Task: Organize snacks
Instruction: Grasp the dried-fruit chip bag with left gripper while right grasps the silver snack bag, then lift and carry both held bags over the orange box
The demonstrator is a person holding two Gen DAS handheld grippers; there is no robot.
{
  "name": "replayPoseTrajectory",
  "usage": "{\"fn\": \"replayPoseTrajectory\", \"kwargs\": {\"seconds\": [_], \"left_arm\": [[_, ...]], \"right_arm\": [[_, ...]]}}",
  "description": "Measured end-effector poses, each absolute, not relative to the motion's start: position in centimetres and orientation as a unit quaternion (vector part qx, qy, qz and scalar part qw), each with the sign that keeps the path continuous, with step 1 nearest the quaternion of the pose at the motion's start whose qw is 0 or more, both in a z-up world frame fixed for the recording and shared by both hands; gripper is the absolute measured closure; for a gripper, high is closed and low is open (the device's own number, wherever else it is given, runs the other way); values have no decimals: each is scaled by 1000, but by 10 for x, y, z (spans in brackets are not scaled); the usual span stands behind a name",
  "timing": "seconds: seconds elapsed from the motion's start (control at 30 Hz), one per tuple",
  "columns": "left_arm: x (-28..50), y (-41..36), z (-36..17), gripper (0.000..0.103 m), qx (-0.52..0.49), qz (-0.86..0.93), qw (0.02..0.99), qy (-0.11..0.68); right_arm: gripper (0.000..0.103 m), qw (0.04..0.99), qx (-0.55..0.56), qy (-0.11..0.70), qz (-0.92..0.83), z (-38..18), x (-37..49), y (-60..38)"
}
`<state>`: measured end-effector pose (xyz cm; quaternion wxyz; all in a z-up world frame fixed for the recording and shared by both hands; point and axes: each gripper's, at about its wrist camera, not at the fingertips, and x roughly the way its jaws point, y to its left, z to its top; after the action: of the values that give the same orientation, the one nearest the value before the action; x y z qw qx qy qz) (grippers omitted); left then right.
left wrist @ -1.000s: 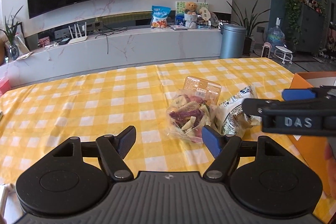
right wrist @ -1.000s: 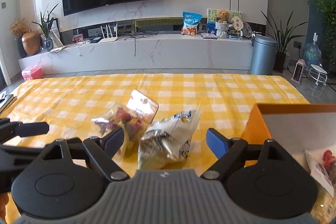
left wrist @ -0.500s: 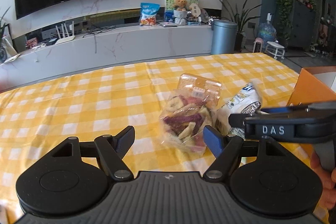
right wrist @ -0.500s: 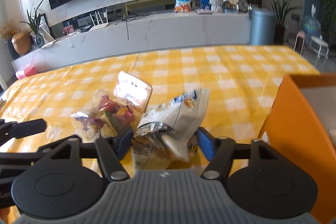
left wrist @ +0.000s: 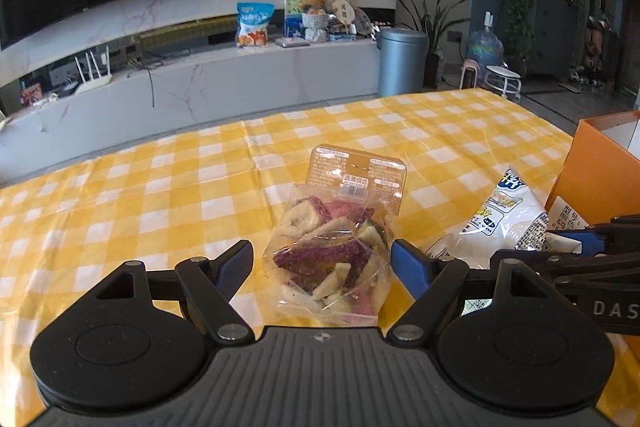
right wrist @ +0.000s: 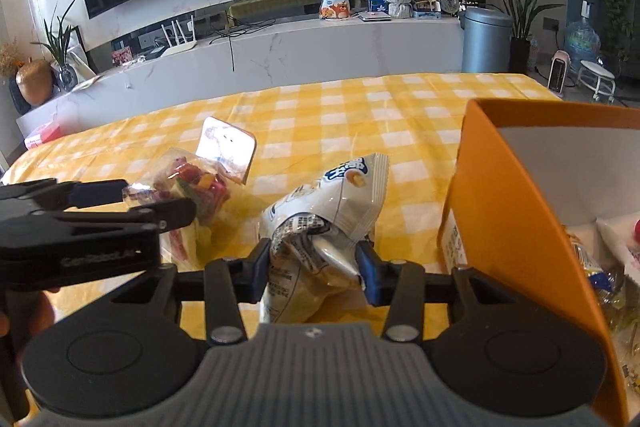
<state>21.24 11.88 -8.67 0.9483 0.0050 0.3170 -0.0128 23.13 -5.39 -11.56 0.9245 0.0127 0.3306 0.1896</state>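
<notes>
A clear bag of mixed vegetable chips [left wrist: 332,255] lies on the yellow checked tablecloth [left wrist: 160,187]. My left gripper [left wrist: 322,261] straddles it, jaws opening, and the pads do not press it. To its right lies a white snack bag [left wrist: 504,219]. In the right wrist view my right gripper [right wrist: 313,261] is closing on that white snack bag [right wrist: 332,195], and both blue pads pinch its crumpled lower end. The left gripper [right wrist: 158,198] shows at the left beside the chips bag [right wrist: 200,187].
An open orange box [right wrist: 508,211] stands right of the white bag with several snack packets inside; its corner also shows as the orange box [left wrist: 592,179]. The table's far edge faces a marble TV bench and a grey bin [left wrist: 402,61].
My right gripper's jaws have closed in onto the white bag, crumpling it. My left gripper has moved forward and down, so the chips bag now lies between its wider jaws.
</notes>
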Motion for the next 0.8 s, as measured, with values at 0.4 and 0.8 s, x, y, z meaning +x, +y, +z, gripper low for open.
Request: {"fn": "replayPoseTrajectory", "kwargs": {"seconds": [0.4, 0.8], "left_arm": [[224, 118, -93, 27, -4, -20, 939, 344], [230, 106, -91, 31, 25, 0, 932, 362]], "right_arm": [[42, 932, -11, 309, 191, -114, 232, -46], [40, 923, -8, 334, 194, -127, 250, -43]]}}
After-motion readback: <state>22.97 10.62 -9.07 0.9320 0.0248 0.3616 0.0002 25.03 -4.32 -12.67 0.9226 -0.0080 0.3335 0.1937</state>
